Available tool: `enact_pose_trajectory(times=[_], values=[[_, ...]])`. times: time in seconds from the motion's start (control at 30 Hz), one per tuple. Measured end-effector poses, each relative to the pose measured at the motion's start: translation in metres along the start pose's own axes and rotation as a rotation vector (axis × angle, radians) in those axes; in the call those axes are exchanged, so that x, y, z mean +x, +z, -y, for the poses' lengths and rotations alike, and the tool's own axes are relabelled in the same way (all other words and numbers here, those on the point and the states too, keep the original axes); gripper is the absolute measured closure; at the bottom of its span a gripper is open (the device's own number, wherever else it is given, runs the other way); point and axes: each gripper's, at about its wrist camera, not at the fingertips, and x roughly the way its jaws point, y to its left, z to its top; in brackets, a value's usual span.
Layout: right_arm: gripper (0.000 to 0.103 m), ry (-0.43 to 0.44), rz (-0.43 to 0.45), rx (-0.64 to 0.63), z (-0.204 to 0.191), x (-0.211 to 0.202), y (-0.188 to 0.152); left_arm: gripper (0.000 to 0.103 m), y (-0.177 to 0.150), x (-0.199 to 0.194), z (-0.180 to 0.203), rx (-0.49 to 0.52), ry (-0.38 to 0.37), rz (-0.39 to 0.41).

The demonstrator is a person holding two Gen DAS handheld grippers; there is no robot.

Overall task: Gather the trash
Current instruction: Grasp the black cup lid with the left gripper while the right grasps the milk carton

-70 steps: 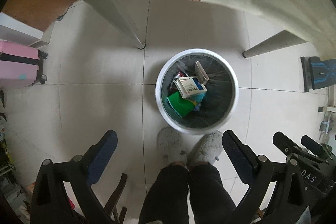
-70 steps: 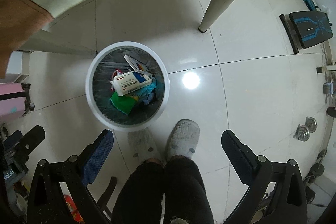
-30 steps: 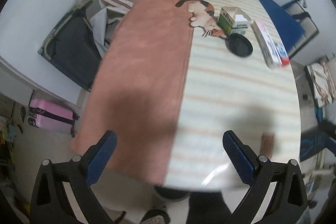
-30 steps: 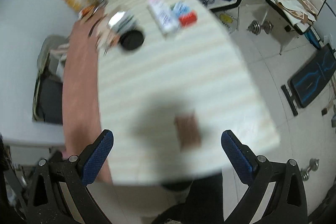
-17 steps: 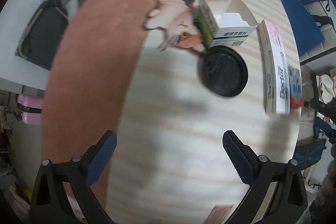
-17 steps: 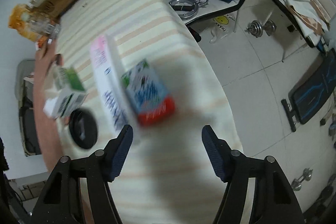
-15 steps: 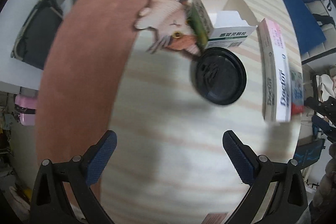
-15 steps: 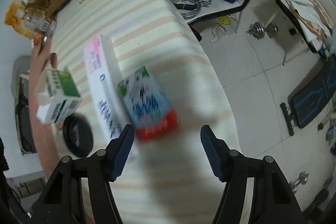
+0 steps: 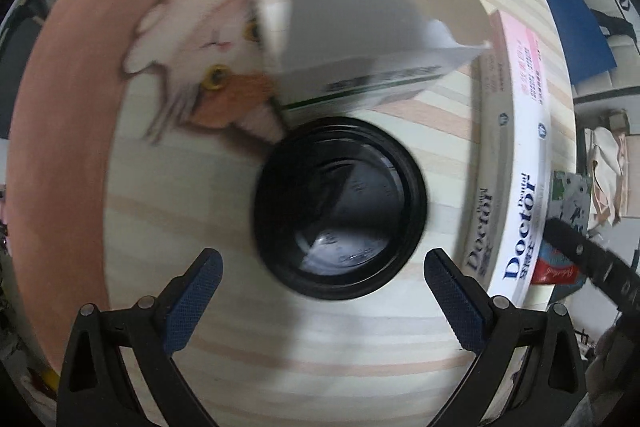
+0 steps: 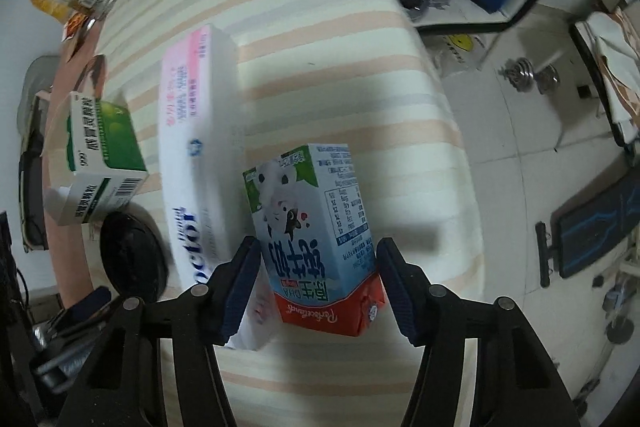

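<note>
My right gripper (image 10: 316,285) is clamped on the milk carton (image 10: 316,235); my left gripper (image 9: 320,297) hangs spread apart above the black lid (image 9: 340,203); toothpaste box (image 9: 516,163) right of it.

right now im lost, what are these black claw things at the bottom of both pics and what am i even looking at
Those claws are two hand-held grippers; a person carries one in each hand, with no robot arm. Each has a wide-angle camera looking forward along its two blue-padded fingers, which is why the pictures bulge.

The left gripper is open and holds nothing. It hovers over a round black lid on the striped table. Behind the lid sits an opened green and white box, blurred.

The right gripper has its fingers around a small milk carton, close on both sides, though whether the pads press it is hard to tell. Beside the carton lies a long white and pink toothpaste box, and the same green and white box and black lid appear to its left.
</note>
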Motion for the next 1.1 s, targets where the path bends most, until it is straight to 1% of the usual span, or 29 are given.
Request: enact_pose_trajectory(times=[0.2, 0.33, 0.37, 0.4, 0.43, 0.47, 0.5, 0.53, 0.57, 0.67, 0.73, 0.83, 0.93, 1.0, 1.03, 1.07, 1.1], values=[[0.042, 0.037, -0.038, 0.032, 0.012, 0.002, -0.004, 0.0, 0.01, 0.015, 0.007, 0.004, 0.012, -0.02], [0.037, -0.011, -0.059, 0.02, 0.008, 0.015, -0.003, 0.001, 0.014, 0.018, 0.007, -0.015, 0.035, -0.029], [0.037, -0.019, -0.047, 0.011, 0.005, 0.016, -0.003, 0.001, 0.013, 0.019, 0.008, -0.016, 0.035, -0.024], [0.039, -0.039, -0.042, 0.002, 0.001, 0.017, -0.003, 0.001, 0.011, 0.018, 0.008, -0.013, 0.035, -0.016], [0.044, -0.054, -0.039, -0.003, -0.001, 0.017, -0.004, 0.004, 0.012, 0.018, 0.01, -0.006, 0.037, -0.009], [0.049, -0.089, -0.023, -0.012, -0.002, 0.017, -0.006, 0.006, 0.009, 0.017, 0.011, 0.006, 0.044, 0.002], [0.049, -0.088, -0.019, -0.016, -0.002, 0.017, -0.009, 0.012, 0.006, 0.015, 0.01, 0.019, 0.053, 0.014], [0.049, -0.082, -0.022, -0.017, -0.002, 0.018, -0.012, 0.018, 0.0, 0.012, 0.008, 0.028, 0.061, 0.024], [0.049, -0.081, -0.027, -0.016, -0.001, 0.018, -0.016, 0.018, -0.004, 0.01, 0.005, 0.036, 0.057, 0.034], [0.049, -0.069, -0.043, -0.019, 0.005, 0.019, -0.032, 0.019, -0.014, 0.006, -0.009, 0.026, 0.04, 0.033], [0.049, -0.065, -0.051, -0.022, 0.01, 0.018, -0.045, 0.019, -0.027, 0.004, -0.017, 0.025, 0.029, 0.033], [0.049, -0.051, -0.08, -0.03, 0.017, 0.019, -0.073, 0.019, -0.057, 0.0, -0.031, 0.045, 0.021, 0.025], [0.049, -0.044, -0.11, -0.05, 0.019, 0.02, -0.099, 0.019, -0.094, 0.0, -0.041, 0.067, 0.018, -0.002], [0.049, -0.045, -0.107, -0.051, 0.019, 0.02, -0.109, 0.019, -0.115, 0.004, -0.047, 0.073, 0.026, -0.021], [0.048, -0.052, -0.098, -0.056, 0.018, 0.02, -0.111, 0.019, -0.12, 0.005, -0.048, 0.082, 0.029, -0.011], [0.048, -0.07, -0.091, -0.059, 0.016, 0.02, -0.112, 0.019, -0.122, 0.004, -0.047, 0.098, 0.04, 0.002], [0.047, -0.083, -0.091, -0.057, 0.014, 0.02, -0.112, 0.017, -0.122, 0.005, -0.044, 0.107, 0.054, -0.005]])
